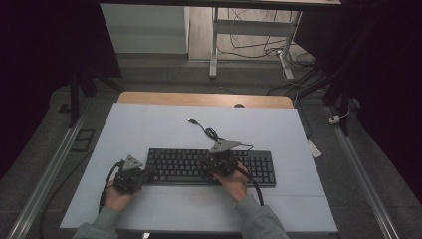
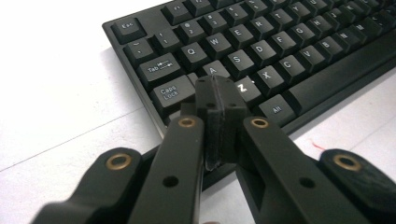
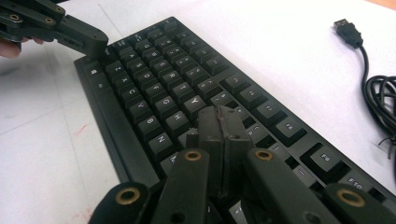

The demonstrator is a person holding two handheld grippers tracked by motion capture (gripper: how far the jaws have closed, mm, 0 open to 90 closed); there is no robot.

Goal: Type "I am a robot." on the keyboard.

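A black keyboard (image 1: 259,169) lies across the white mat (image 1: 149,129) near the person's side. My left gripper (image 1: 148,175) is at the keyboard's left end. Its jaws are shut with nothing between them, and its tips (image 2: 218,91) hover by the Caps Lock, A and Z keys (image 2: 243,58). My right gripper (image 1: 220,160) is over the middle of the keyboard. It is shut and empty too, tips (image 3: 219,119) just above the keys (image 3: 159,88) of the middle rows. Whether either tip touches a key I cannot tell. The left gripper (image 3: 91,42) also appears at the keyboard's far corner.
The keyboard's cable lies coiled (image 1: 211,133) behind it, its USB plug (image 1: 191,120) loose on the mat; both the USB plug (image 3: 348,30) and the coil (image 3: 380,102) also appear in the right gripper view. A wooden table edge (image 1: 199,98) borders the mat's far side. Desk legs (image 1: 214,45) stand beyond.
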